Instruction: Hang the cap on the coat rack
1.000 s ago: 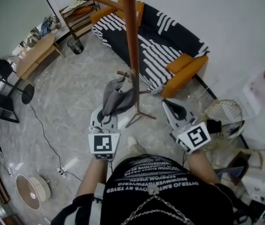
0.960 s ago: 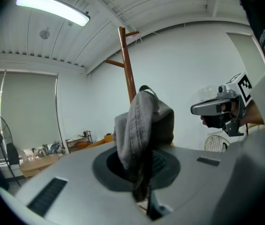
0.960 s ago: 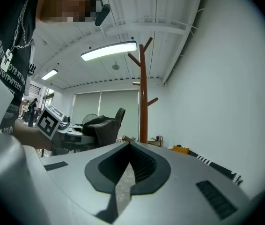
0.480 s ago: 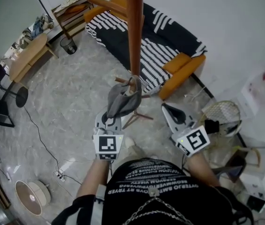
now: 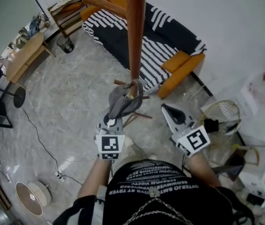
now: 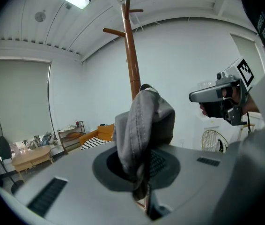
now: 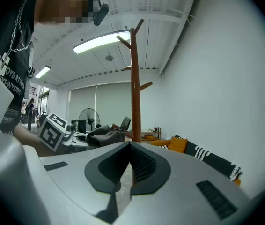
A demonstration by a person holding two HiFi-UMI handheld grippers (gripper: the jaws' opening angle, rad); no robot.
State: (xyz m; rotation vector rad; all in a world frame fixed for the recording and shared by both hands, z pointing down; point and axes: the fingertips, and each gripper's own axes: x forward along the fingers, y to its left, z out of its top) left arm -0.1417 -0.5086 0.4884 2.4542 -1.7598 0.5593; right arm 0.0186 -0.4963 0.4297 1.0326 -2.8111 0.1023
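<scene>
A grey cap (image 5: 123, 101) is hanging pinched in the left tongs (image 5: 110, 121), bunched and standing up from the tips, its top pressing against the pole of the coat rack (image 5: 135, 36) just ahead of them. Whether it is catching on a peg cannot be told. The left gripper view is showing the tongs (image 6: 142, 193) clamping tight on the cap's (image 6: 144, 125) lower edge, with the rack's upper pegs (image 6: 116, 32) rising high above, which the head view is cutting off. The head view alone is showing the rack's feet (image 5: 137, 118) on the floor (image 5: 71, 107) and a striped sofa (image 5: 170, 46) beyond. The right tongs (image 5: 166, 108) are hovering beside the left, well apart from the cap, their jaws (image 7: 128, 172) meeting on nothing.
</scene>
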